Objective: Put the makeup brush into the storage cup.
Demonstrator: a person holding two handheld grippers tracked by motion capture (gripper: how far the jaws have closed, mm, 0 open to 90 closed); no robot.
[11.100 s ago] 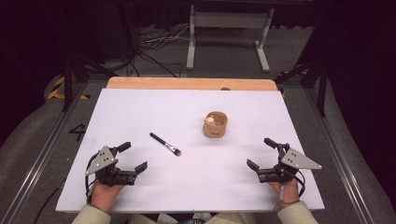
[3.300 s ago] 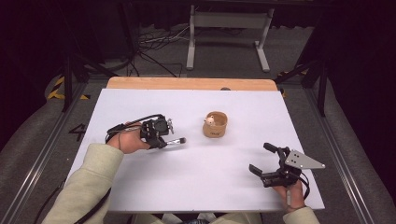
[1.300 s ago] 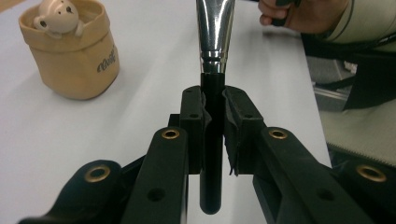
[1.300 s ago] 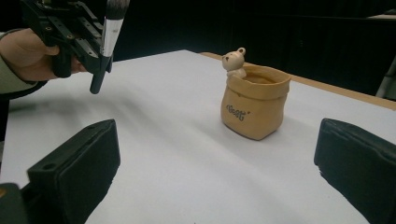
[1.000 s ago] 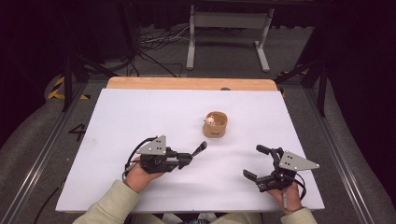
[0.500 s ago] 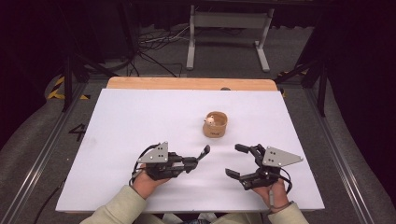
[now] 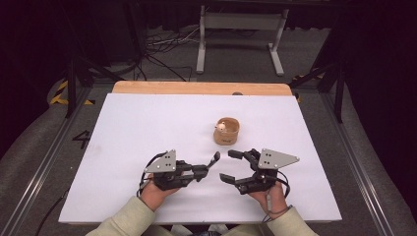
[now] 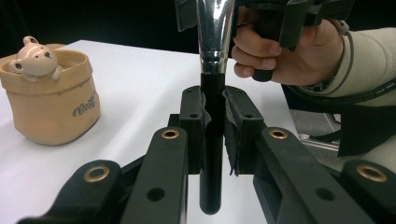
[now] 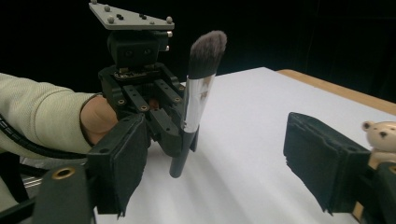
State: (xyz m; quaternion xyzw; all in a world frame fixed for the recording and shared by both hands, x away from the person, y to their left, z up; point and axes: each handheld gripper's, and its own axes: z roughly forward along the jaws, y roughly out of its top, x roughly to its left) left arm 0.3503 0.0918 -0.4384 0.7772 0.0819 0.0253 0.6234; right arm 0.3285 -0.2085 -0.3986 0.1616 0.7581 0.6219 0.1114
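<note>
A makeup brush (image 7: 213, 160) with a black handle, silver ferrule and dark bristles is clamped by its handle (image 8: 212, 140) in my left gripper (image 7: 201, 170), which is shut on it. It stands near upright, bristles up, above the white table (image 7: 147, 128) at front centre. In the right gripper view the brush (image 9: 196, 102) sits straight ahead. My right gripper (image 7: 227, 165) faces it from the right, open, and its two pads (image 9: 119, 163) stand wide apart a short way from the brush with nothing between them.
A small tan pot (image 7: 226, 132) with a bear figure on its rim stands just behind the two grippers, to the left in the left gripper view (image 8: 53, 105). The table's wooden far edge (image 7: 196, 87) lies beyond.
My left gripper took the brush from the table's middle left and carried it to front centre. Over the last second the right gripper moved left, close to the brush.
</note>
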